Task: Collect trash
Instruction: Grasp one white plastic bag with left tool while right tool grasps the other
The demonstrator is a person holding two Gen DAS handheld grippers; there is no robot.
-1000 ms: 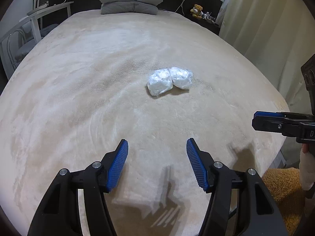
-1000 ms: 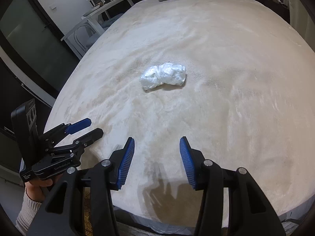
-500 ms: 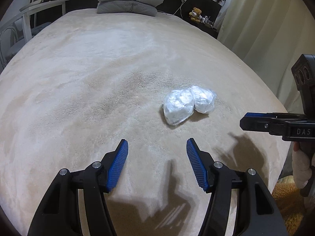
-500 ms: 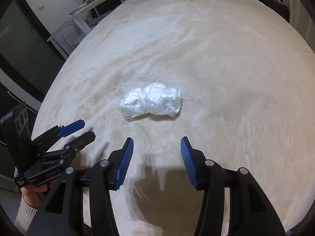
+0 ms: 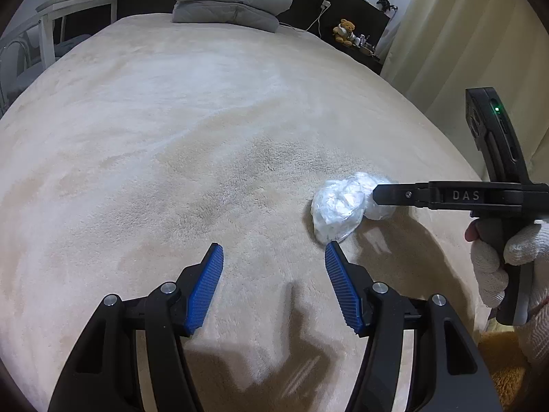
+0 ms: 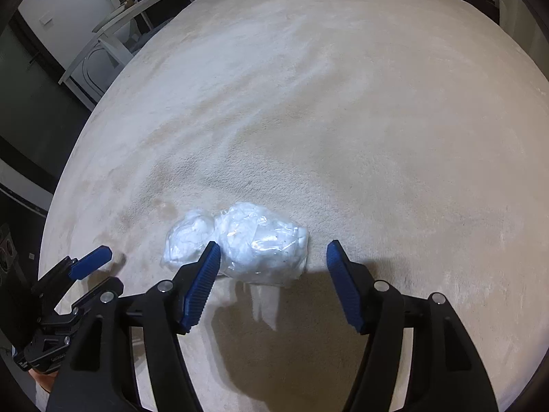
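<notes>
One crumpled clear plastic bag of white trash (image 6: 236,243) lies on a beige plush bedspread (image 6: 343,120). Just above the bag, the right gripper (image 6: 271,249) has just been widening, its blue pads not touching it. Left of the bag, the left gripper (image 5: 274,249) hangs spread, empty.

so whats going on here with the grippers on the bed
A person holds a gripper in each hand over a beige bed, collecting trash. The right gripper has just been opening; a crumpled clear plastic bag lies partly between its jaws, not pinched. The left gripper is open beside it, holding nothing.
</notes>
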